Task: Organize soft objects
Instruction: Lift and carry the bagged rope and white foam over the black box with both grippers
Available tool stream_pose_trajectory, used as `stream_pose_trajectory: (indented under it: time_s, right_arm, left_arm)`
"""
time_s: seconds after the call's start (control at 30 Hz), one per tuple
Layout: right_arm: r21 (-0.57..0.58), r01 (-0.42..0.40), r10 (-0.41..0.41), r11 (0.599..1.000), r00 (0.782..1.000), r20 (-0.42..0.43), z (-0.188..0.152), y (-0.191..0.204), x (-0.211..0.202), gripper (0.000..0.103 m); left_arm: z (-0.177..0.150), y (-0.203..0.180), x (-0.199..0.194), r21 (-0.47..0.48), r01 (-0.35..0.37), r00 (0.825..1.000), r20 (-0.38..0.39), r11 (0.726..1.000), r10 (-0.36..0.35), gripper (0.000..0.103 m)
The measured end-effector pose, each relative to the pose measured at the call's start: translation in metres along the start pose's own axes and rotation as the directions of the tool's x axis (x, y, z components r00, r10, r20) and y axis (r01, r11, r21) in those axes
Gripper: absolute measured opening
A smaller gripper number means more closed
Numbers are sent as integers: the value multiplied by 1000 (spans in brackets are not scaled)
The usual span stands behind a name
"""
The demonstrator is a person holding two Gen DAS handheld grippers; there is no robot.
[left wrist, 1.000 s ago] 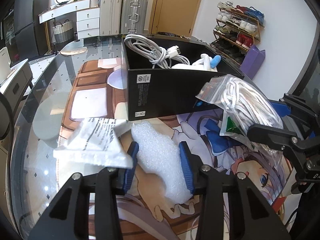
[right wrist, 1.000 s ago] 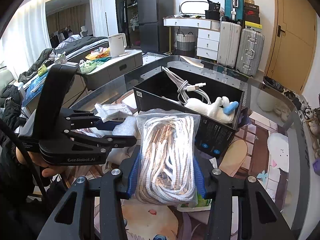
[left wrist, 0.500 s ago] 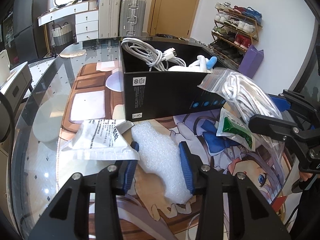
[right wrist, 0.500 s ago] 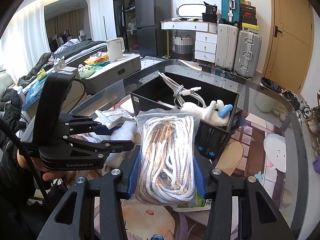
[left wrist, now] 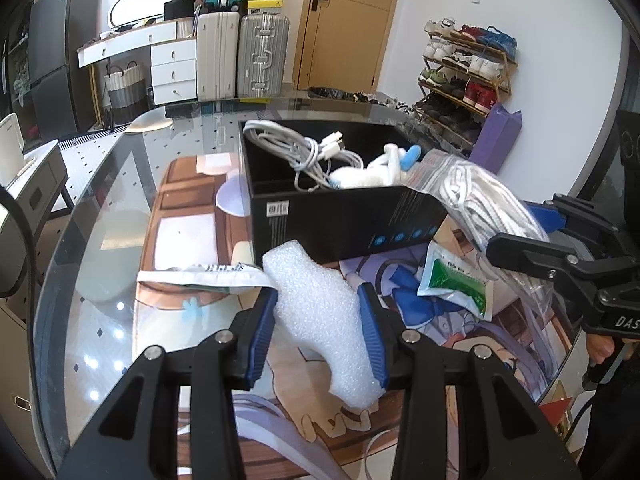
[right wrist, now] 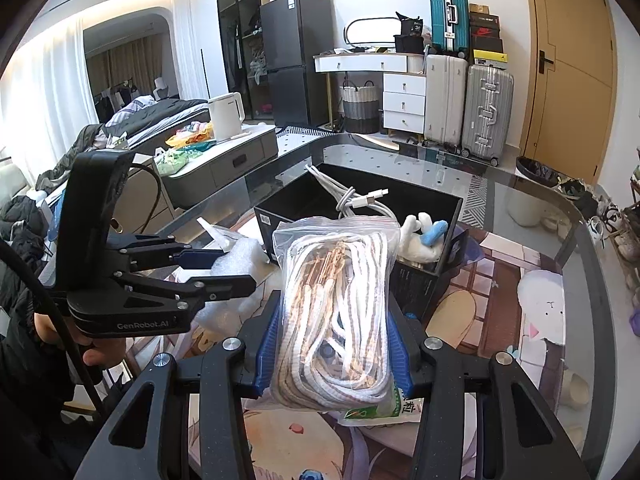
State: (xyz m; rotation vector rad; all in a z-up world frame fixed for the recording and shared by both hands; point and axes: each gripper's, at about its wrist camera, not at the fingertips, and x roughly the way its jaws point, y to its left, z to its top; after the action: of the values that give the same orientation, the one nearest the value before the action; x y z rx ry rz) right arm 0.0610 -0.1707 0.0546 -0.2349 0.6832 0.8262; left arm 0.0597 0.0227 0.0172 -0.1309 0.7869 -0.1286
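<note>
You are mid-carry: left gripper (left wrist: 318,330) pinches the foam piece (left wrist: 320,312), right gripper (right wrist: 334,344) pinches the rope bag (right wrist: 334,308), both near the black box (left wrist: 344,216). Next, prob. lift over its wall & release inside.

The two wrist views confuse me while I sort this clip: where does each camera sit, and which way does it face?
Left wrist: behind the left gripper, facing the foam piece and black box; the right gripper shows.
Right wrist: behind the right gripper, facing the bag of cord; the left gripper and a hand show.
Shared: box, foam, bag.
</note>
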Motion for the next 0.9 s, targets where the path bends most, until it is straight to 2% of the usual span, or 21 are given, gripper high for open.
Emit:
stream_pose_trajectory:
  time_s: [0.63, 0.9]
  right_arm:
    - [67, 38, -42, 997, 997, 58, 3, -16, -12, 47]
    - [83, 60, -66, 995, 995, 77, 16, -23, -14, 47]
  left_arm:
    - [28, 1, -19, 3, 16, 997, 80, 1000, -16, 40]
    - [49, 2, -25, 14, 13, 992, 126, 1000, -15, 40]
